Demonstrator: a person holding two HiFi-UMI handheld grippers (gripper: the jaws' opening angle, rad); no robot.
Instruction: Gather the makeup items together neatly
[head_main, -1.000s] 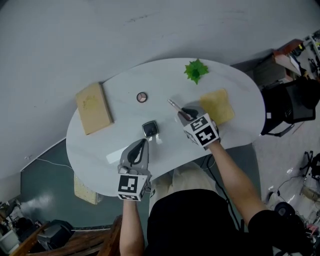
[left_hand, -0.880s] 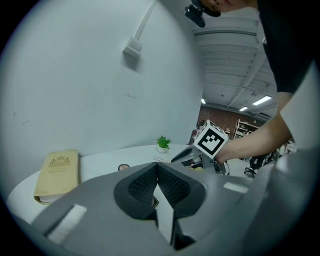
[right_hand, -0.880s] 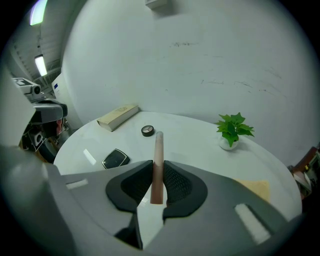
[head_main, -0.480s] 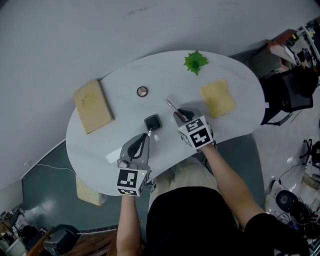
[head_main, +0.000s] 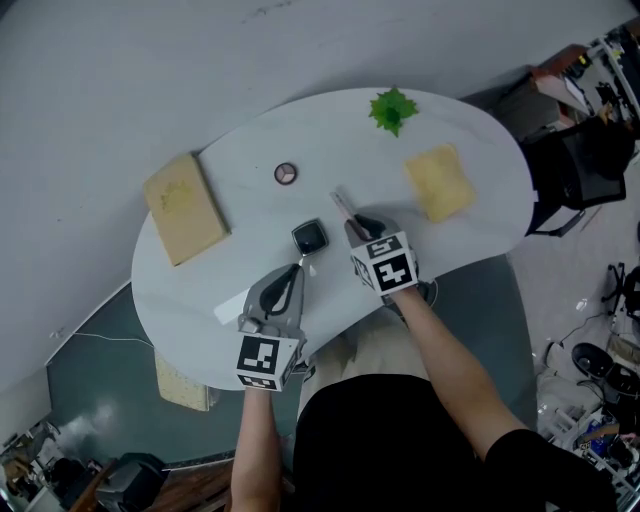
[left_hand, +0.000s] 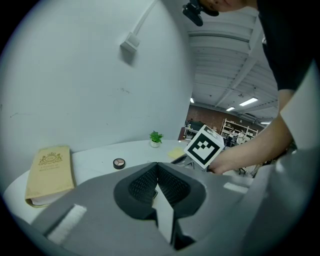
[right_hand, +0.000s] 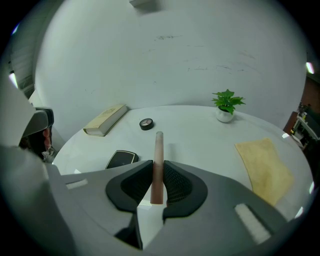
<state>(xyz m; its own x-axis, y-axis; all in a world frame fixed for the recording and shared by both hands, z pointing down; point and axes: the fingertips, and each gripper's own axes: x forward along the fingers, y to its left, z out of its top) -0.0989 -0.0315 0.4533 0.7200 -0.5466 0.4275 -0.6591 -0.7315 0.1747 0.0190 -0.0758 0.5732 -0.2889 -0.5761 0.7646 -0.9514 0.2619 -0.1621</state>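
Note:
A slim pinkish makeup tube (right_hand: 158, 160) stands between the jaws of my right gripper (right_hand: 158, 174), which is shut on it; in the head view the tube (head_main: 343, 205) sticks out past the right gripper (head_main: 358, 227) over the table's middle. A black square compact (head_main: 310, 238) lies just left of it. Farther back sits a small round compact (head_main: 286, 173). My left gripper (head_main: 298, 270) hovers near the table's front edge, just in front of the black compact, shut and empty (left_hand: 157, 172).
On the white oval table (head_main: 250, 305), a tan book (head_main: 183, 207) lies at the left, a yellow cloth (head_main: 440, 183) at the right and a small green plant (head_main: 392, 108) at the back. A wall runs behind the table; clutter stands on the floor to the right.
My right gripper has carried the tube a little to the left, closer to the black compact. The left gripper has stayed about where it was.

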